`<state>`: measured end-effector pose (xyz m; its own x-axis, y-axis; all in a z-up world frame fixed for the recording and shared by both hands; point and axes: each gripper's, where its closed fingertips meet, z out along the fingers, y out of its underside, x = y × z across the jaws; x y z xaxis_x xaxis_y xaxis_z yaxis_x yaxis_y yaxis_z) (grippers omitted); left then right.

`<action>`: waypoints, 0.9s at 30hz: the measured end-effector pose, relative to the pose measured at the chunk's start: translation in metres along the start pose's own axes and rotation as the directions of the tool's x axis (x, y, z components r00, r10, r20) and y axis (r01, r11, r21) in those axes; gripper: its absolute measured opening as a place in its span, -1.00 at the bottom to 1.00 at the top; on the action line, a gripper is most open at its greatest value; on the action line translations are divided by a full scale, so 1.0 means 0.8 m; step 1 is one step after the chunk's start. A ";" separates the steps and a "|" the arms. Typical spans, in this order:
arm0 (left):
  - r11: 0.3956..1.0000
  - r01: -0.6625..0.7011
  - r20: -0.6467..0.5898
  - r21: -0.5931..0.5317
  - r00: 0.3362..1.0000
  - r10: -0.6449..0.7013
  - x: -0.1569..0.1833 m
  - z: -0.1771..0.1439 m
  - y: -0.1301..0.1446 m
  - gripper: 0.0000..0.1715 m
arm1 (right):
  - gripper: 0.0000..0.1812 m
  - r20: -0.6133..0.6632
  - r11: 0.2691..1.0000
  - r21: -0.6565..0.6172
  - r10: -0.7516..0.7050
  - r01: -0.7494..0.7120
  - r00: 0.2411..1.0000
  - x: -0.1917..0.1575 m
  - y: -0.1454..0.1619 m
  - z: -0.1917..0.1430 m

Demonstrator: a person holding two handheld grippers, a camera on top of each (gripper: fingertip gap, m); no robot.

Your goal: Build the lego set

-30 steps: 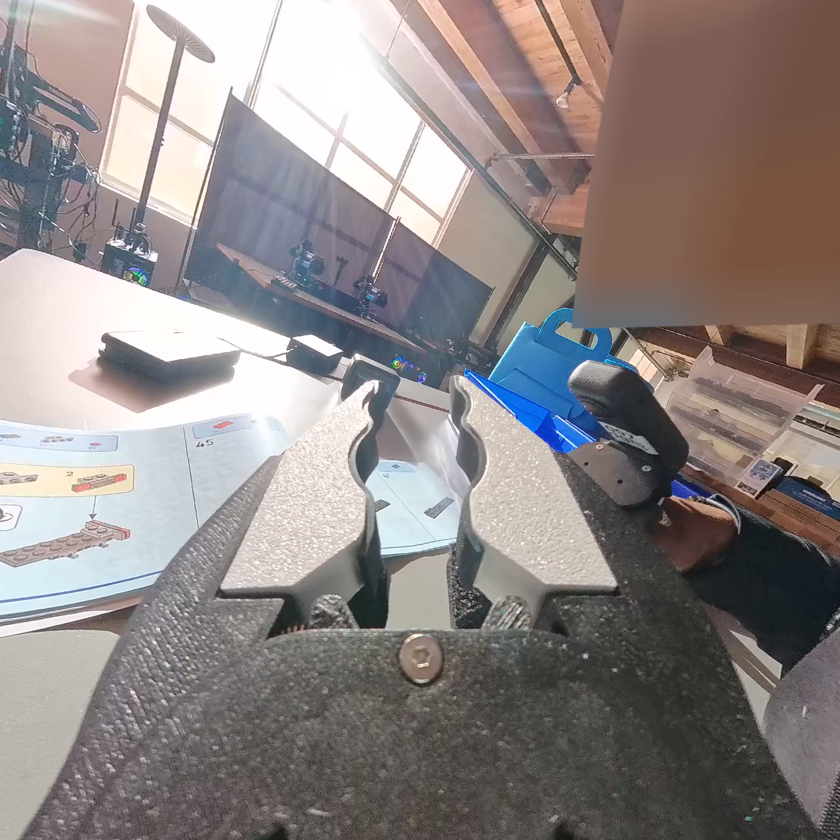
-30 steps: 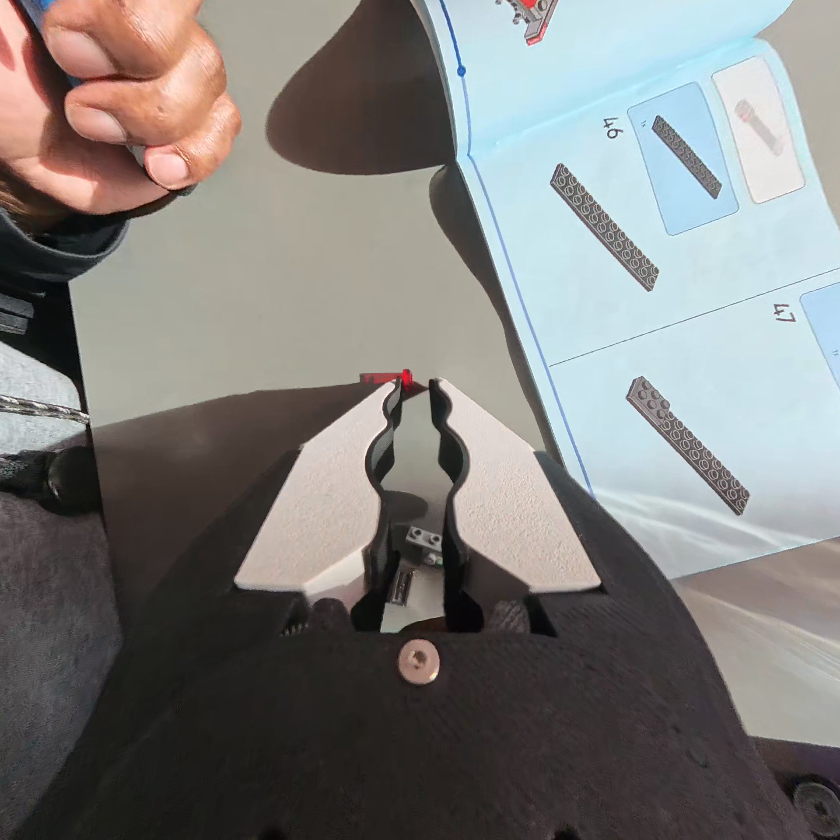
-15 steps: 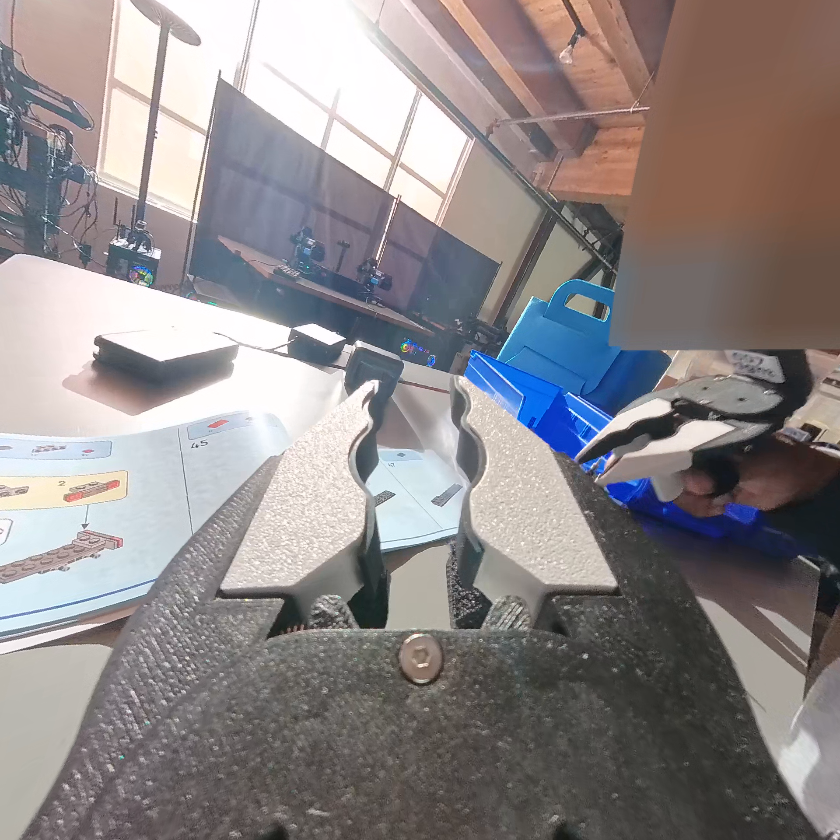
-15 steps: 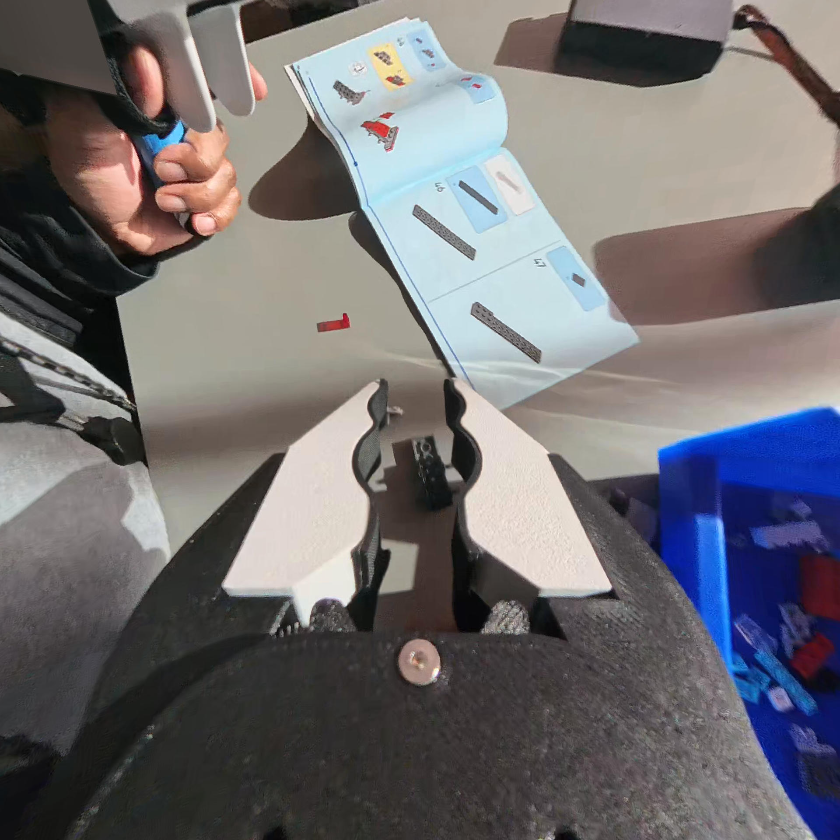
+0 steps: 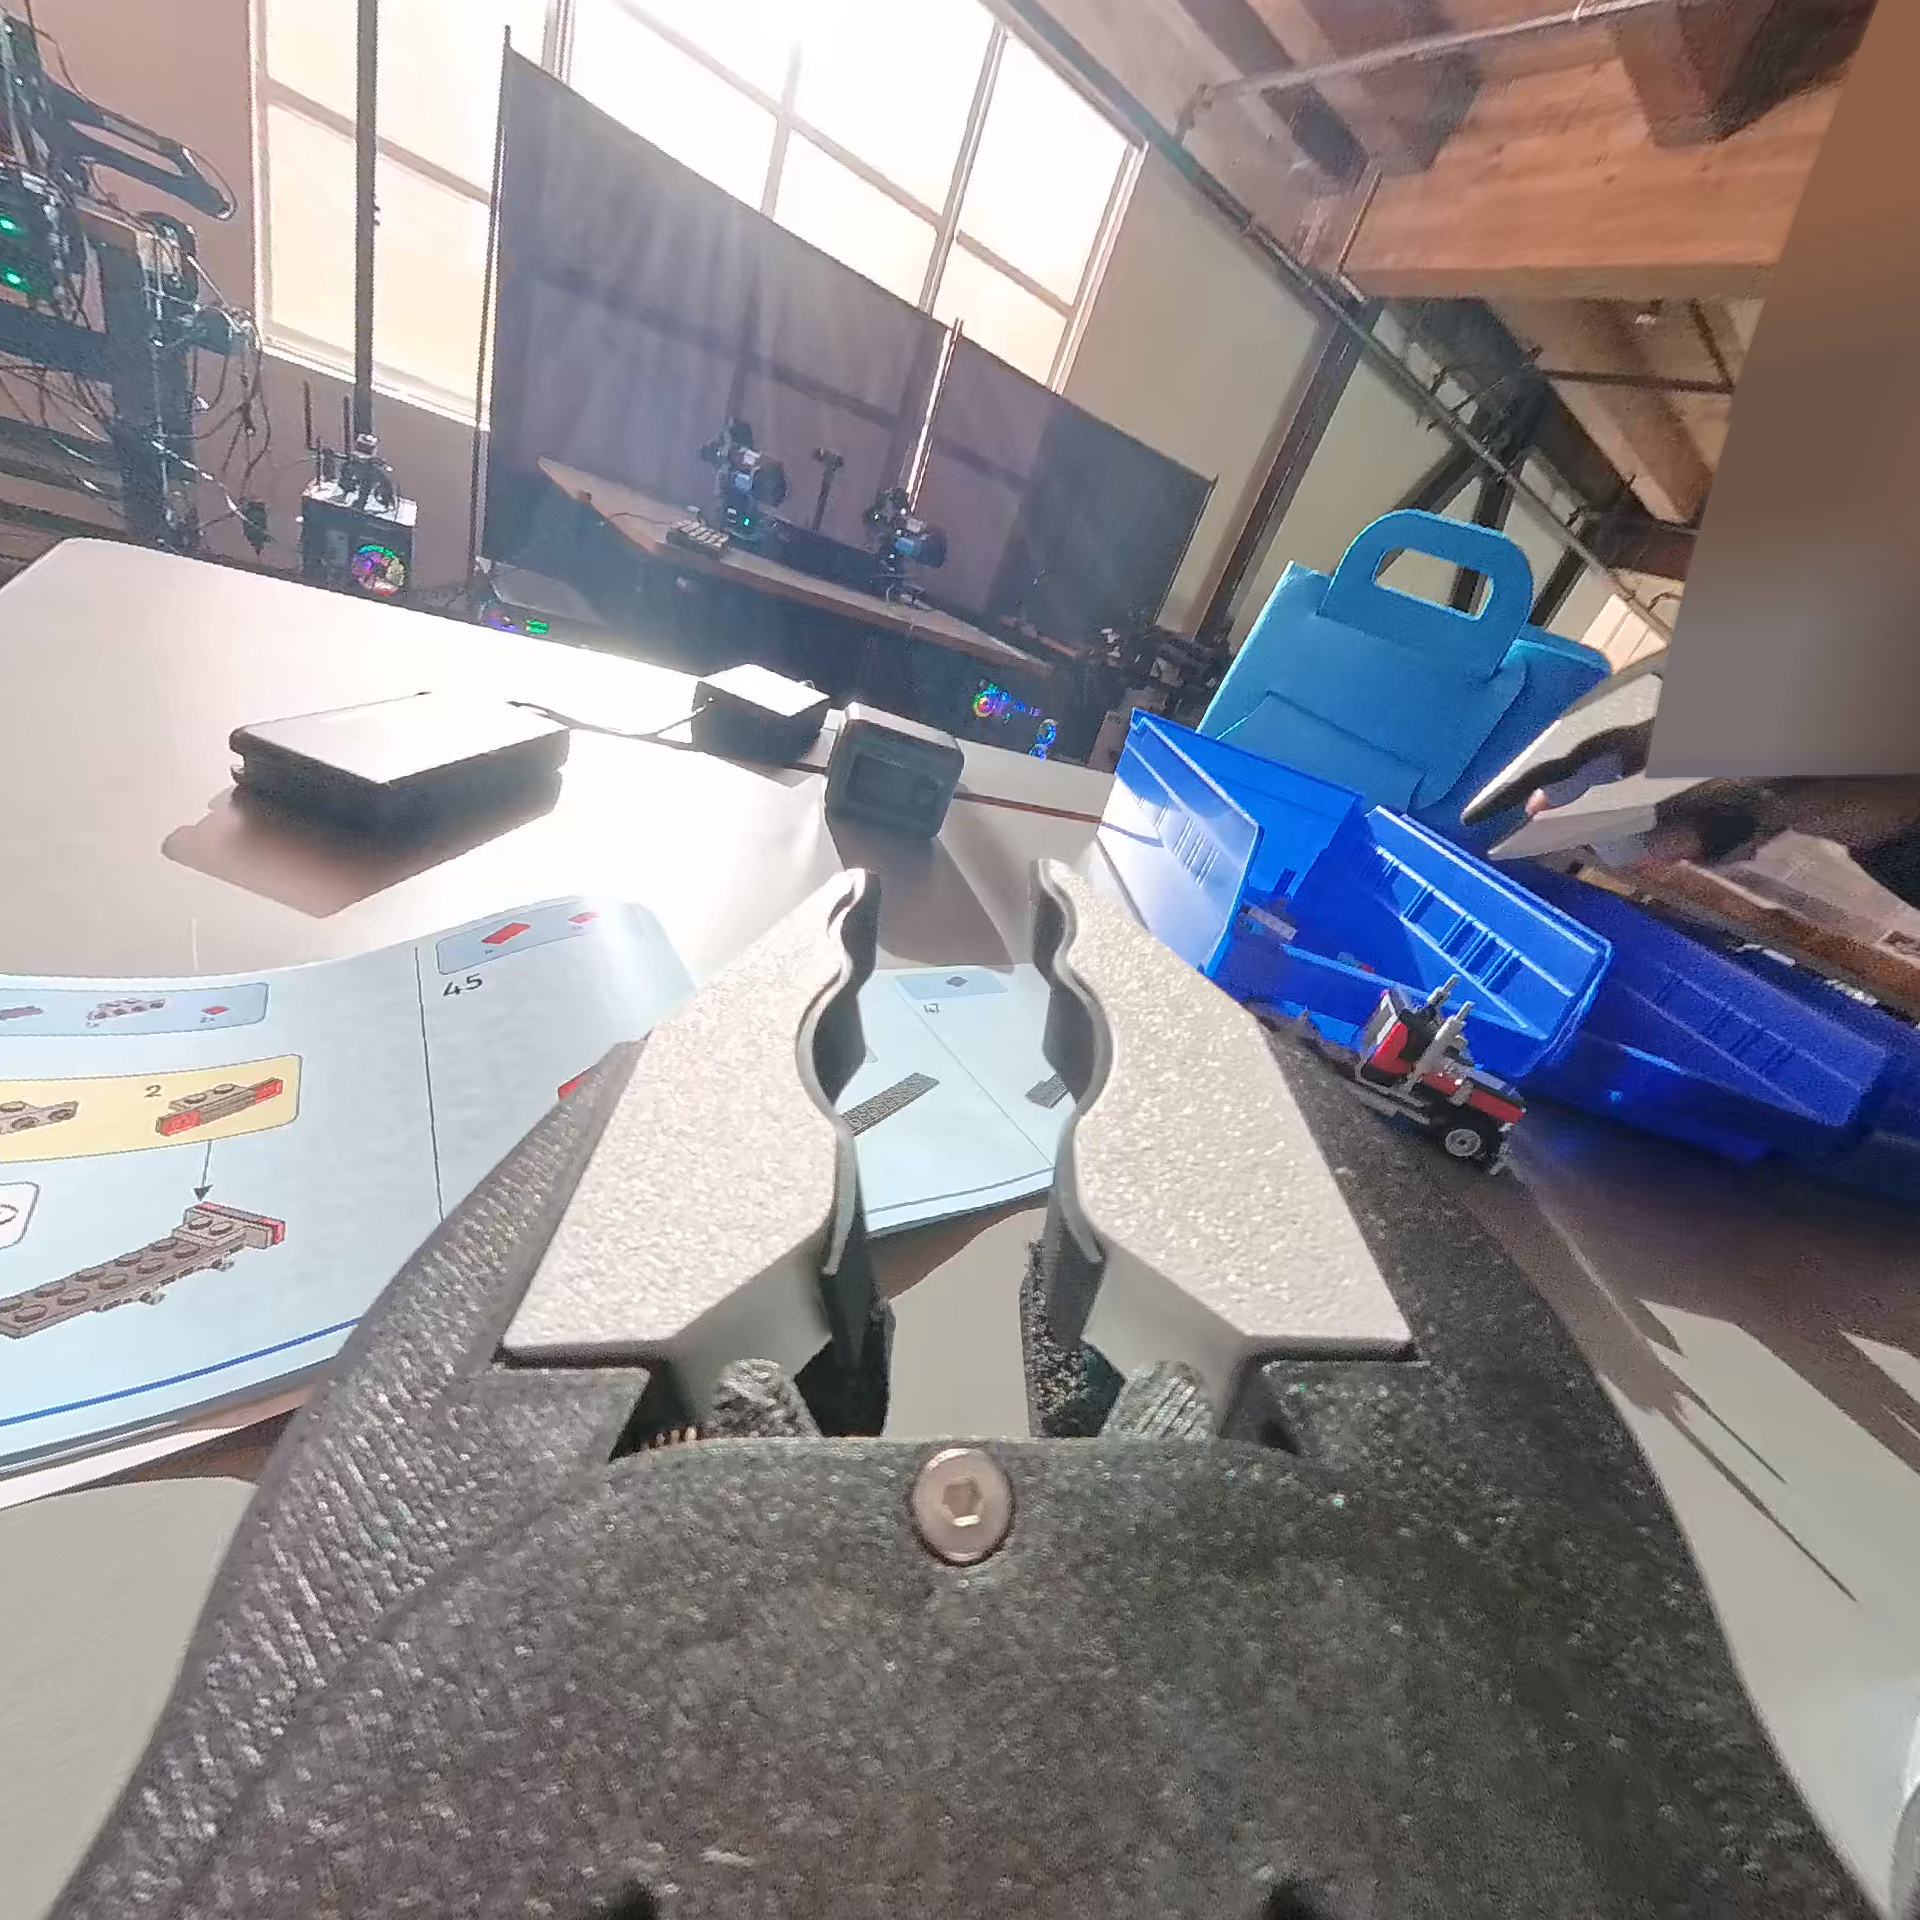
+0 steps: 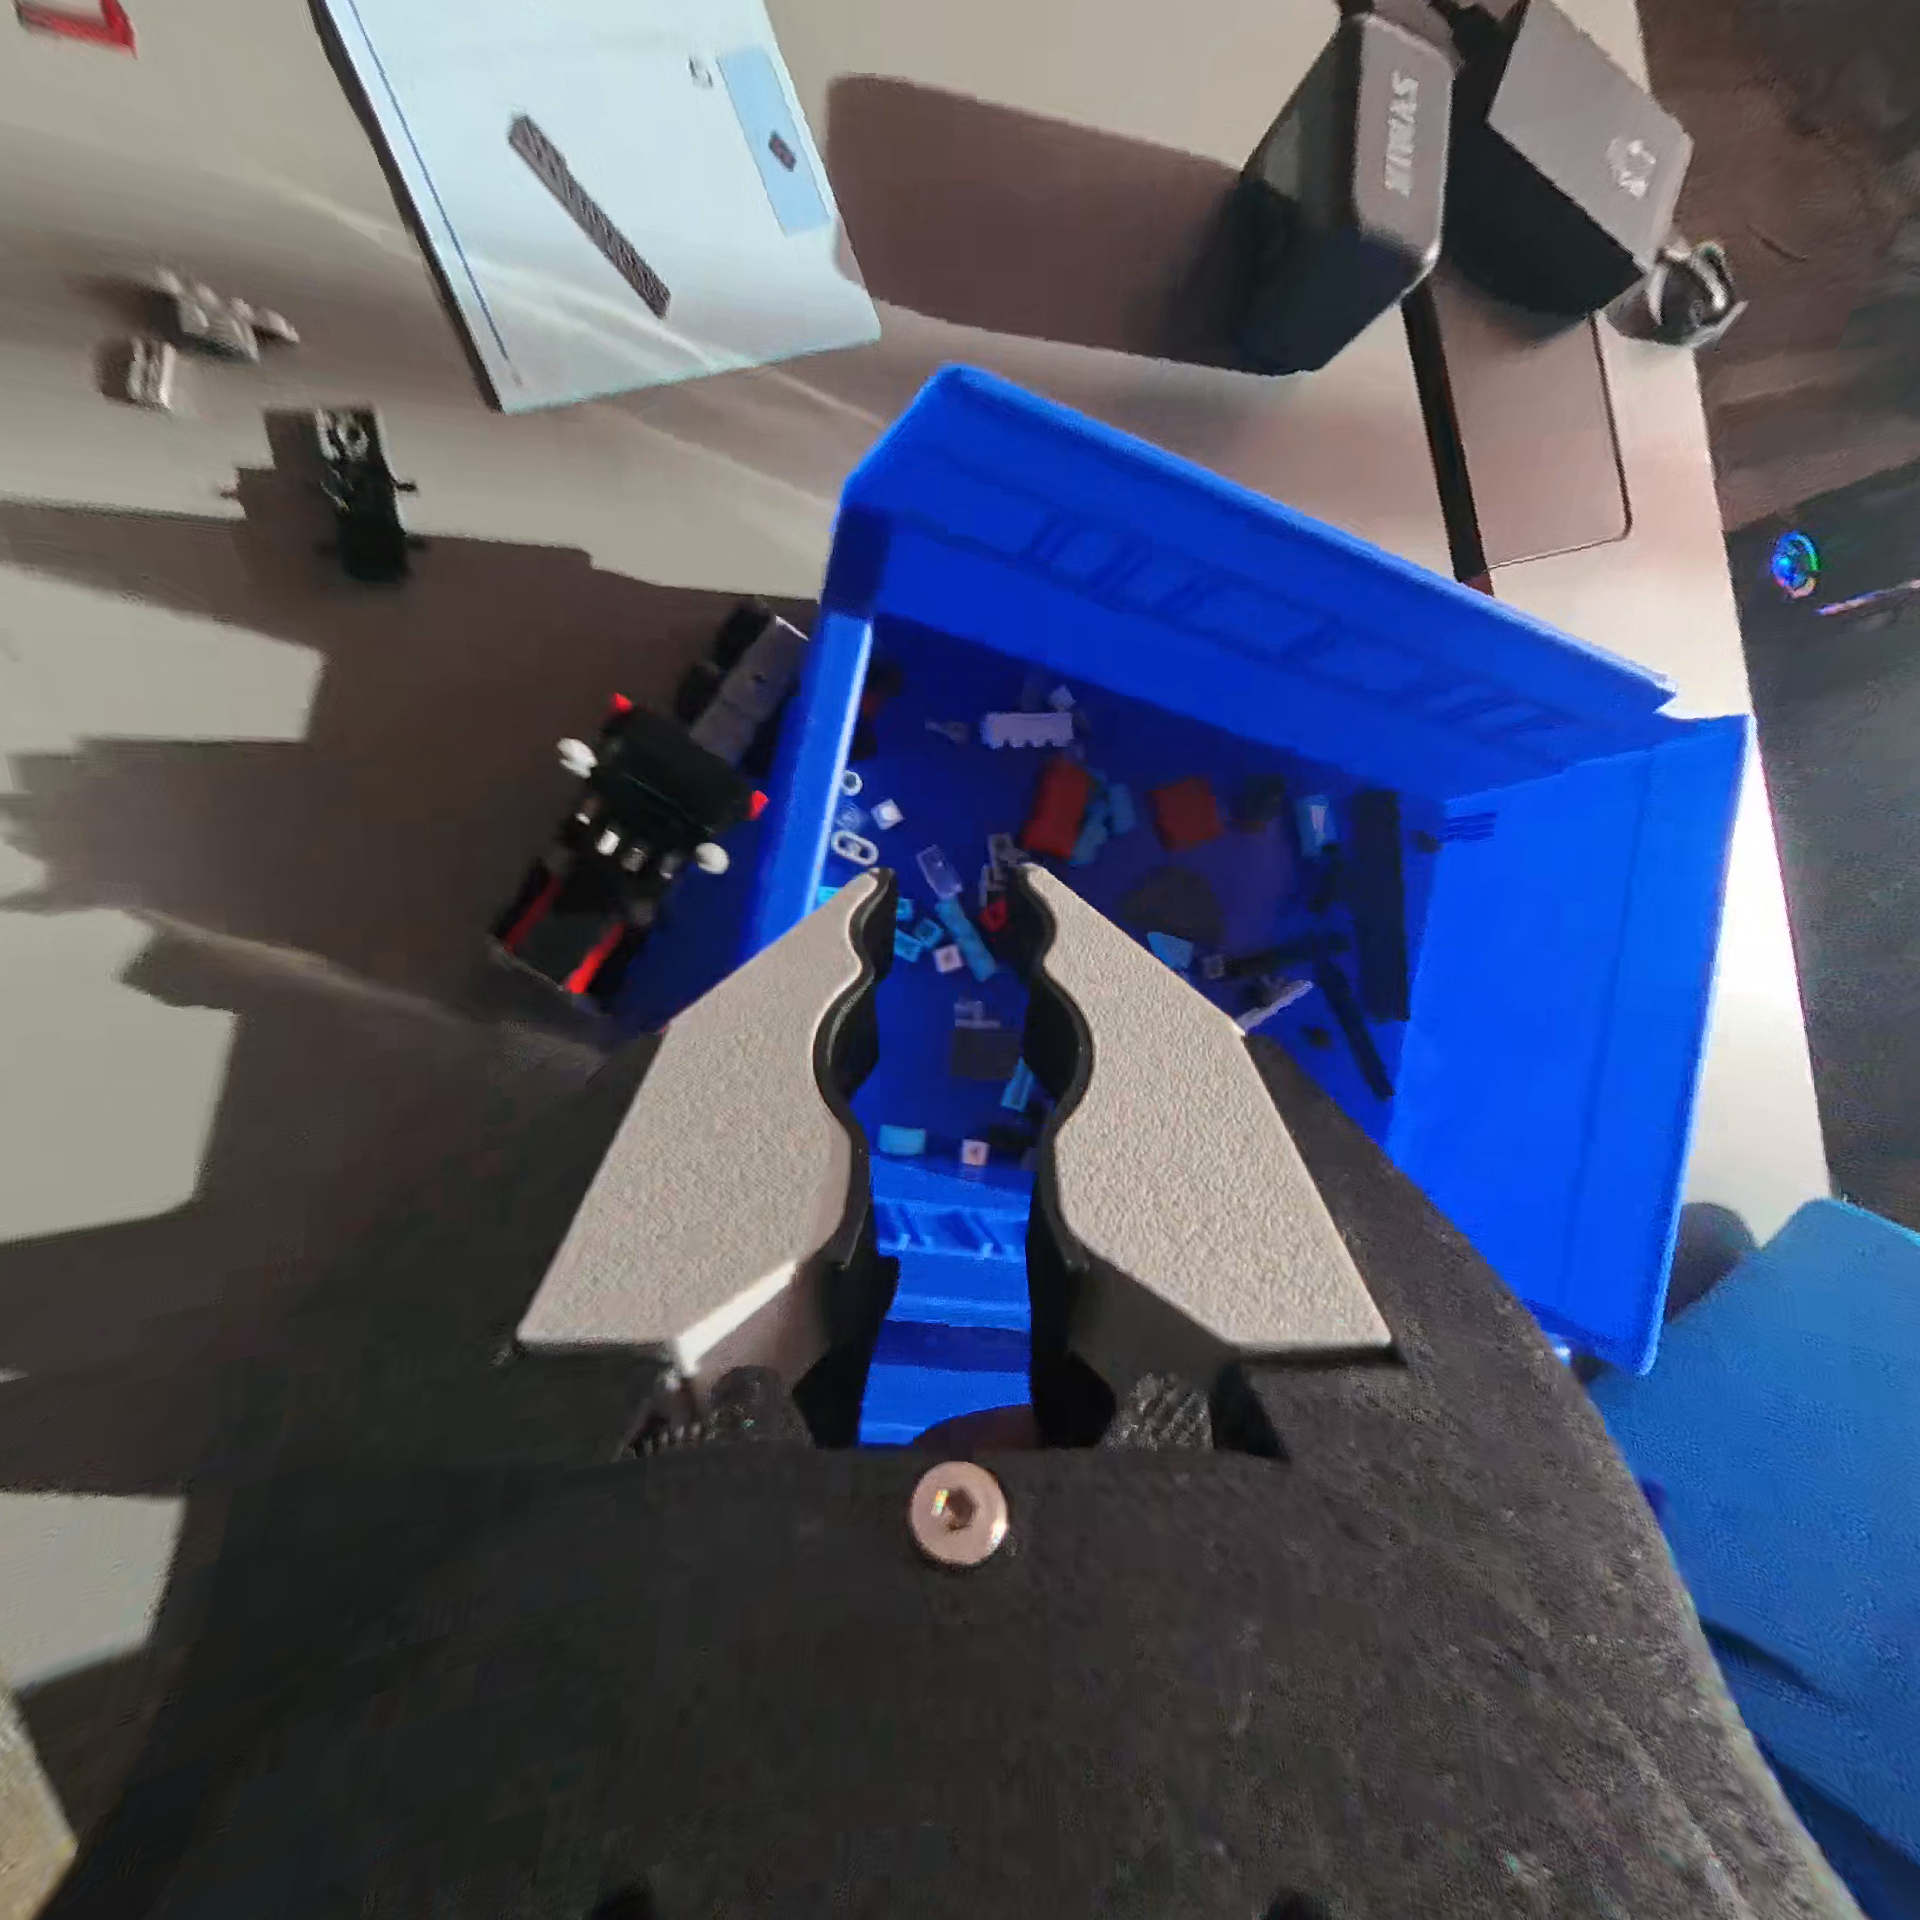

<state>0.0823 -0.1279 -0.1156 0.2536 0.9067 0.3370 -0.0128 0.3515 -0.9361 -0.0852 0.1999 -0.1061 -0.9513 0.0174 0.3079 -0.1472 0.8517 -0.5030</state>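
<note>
A sunlit grey bench (image 5: 312,644) lies mostly bare toward its far left edge, with a booklet (image 5: 312,1122) spread flat near the front. The blue bin (image 6: 1538,935) sits at the right, open-topped, holding loose red, grey and pale-blue bricks (image 6: 1060,800). A small truck (image 6: 634,821) stands just beside its wall. The right gripper (image 6: 951,878) hangs over the bin, jaws apart, empty. The left gripper (image 5: 951,888) is parted too, empty, above the booklet.

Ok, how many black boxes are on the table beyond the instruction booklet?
3: a flat one farthest left, a small one in the middle, and a cube beside it, nearest the blue bin. The left gripper may hide others.
</note>
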 end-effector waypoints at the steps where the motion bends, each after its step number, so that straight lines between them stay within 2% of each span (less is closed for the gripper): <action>1: 1.000 -0.008 0.007 -0.008 1.000 0.008 0.000 0.001 0.002 -0.65 | -0.72 0.034 0.999 -0.008 -0.036 0.036 0.999 0.006 0.004 0.010; 5: 0.999 -0.047 0.033 -0.018 0.998 0.047 0.001 0.003 0.004 -0.65 | -0.73 0.238 0.987 0.029 -0.158 0.156 0.958 0.006 0.005 0.053; 12: 0.993 -0.097 0.054 -0.074 0.993 0.101 0.003 0.011 0.014 -0.65 | -0.76 0.482 0.937 0.136 -0.347 0.322 0.804 -0.007 0.008 0.110; 16: 0.990 -0.065 0.069 -0.122 0.995 0.074 -0.004 0.017 0.022 -0.65 | -0.77 0.570 0.935 0.212 -0.355 0.285 0.741 -0.012 0.003 0.135; 21: 0.989 -0.042 0.087 -0.142 0.995 0.055 -0.010 0.019 0.025 -0.65 | -0.79 0.645 0.927 0.234 -0.374 0.294 0.666 -0.029 0.008 0.153; 27: 0.988 -0.037 0.088 -0.147 0.995 0.051 -0.011 0.020 0.026 -0.65 | -0.80 0.649 0.918 0.231 -0.393 0.323 0.651 -0.041 0.013 0.161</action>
<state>0.0646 -0.1247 -0.1363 0.1660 0.9404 0.2968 0.1199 0.2794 -0.9526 -0.0903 0.1408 -0.2255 -0.7378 -0.6631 -0.1264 -0.5051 0.6665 -0.5484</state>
